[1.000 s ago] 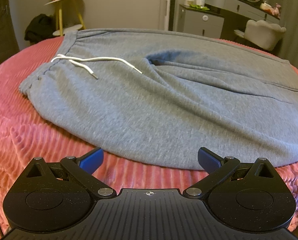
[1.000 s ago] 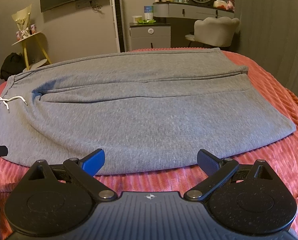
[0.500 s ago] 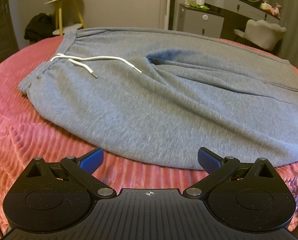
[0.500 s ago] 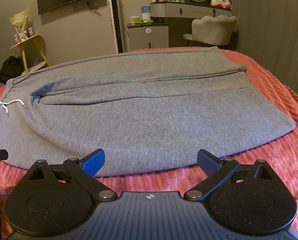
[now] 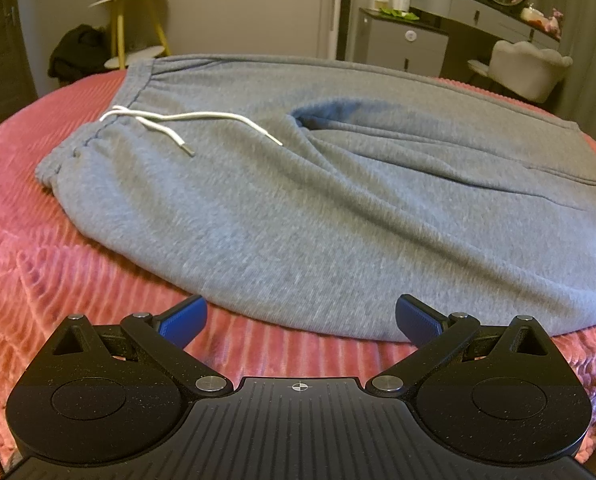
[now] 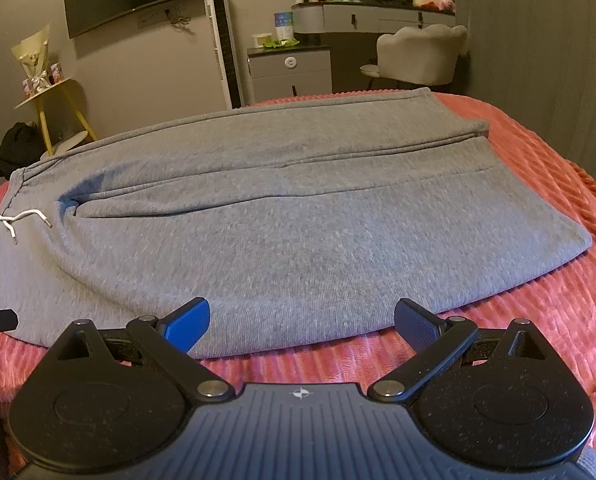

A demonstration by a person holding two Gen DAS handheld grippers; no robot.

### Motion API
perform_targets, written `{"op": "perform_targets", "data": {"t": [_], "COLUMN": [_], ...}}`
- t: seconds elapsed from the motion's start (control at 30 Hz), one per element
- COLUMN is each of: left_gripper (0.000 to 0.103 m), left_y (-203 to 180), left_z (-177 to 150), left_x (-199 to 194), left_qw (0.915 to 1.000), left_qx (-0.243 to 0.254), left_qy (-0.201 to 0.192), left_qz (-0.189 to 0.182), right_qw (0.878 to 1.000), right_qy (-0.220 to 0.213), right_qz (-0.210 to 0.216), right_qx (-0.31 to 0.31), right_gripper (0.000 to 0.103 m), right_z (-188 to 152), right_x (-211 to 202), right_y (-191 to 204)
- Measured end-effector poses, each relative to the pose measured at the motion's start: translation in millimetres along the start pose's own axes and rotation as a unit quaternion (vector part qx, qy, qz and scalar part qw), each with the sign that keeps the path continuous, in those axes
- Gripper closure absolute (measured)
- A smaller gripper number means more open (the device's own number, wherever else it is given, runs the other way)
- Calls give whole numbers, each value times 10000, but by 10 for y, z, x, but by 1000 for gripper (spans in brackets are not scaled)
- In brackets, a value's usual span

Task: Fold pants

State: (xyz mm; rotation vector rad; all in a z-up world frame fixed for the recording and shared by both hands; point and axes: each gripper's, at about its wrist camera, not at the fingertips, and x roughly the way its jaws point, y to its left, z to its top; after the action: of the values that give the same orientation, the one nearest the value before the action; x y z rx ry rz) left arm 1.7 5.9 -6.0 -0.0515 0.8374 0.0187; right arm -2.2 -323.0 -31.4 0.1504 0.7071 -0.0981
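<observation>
Grey pants (image 5: pixel 338 208) lie unmoved; both grippers' fingers (image 5: pixel 181 320) (image 6: pixel 187 322) stay spread, edging nearer.

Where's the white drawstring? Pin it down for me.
The white drawstring lies on the gray pants at the waistband, upper left in the left wrist view and far left in the right wrist view.

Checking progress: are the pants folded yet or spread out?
Spread out: the pants lie flat at full length on the pink bedspread, both legs side by side, with no fold across them.
</observation>
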Motion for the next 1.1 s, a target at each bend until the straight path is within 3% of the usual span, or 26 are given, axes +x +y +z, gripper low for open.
{"op": "perform_targets", "data": {"t": [1.1], "left_gripper": [0], "left_y": [-76], "left_z": [23], "left_x": [39], "left_qw": [9999], "left_qx": [102], "left_qy": [-1], "left_qz": [-72], "right_qw": [10000], "right_qy": [-50], "right_qz": [50], "right_qx": [1], "right_gripper": [4], "right_z": [37], "right_x": [12], "right_y": [21]}}
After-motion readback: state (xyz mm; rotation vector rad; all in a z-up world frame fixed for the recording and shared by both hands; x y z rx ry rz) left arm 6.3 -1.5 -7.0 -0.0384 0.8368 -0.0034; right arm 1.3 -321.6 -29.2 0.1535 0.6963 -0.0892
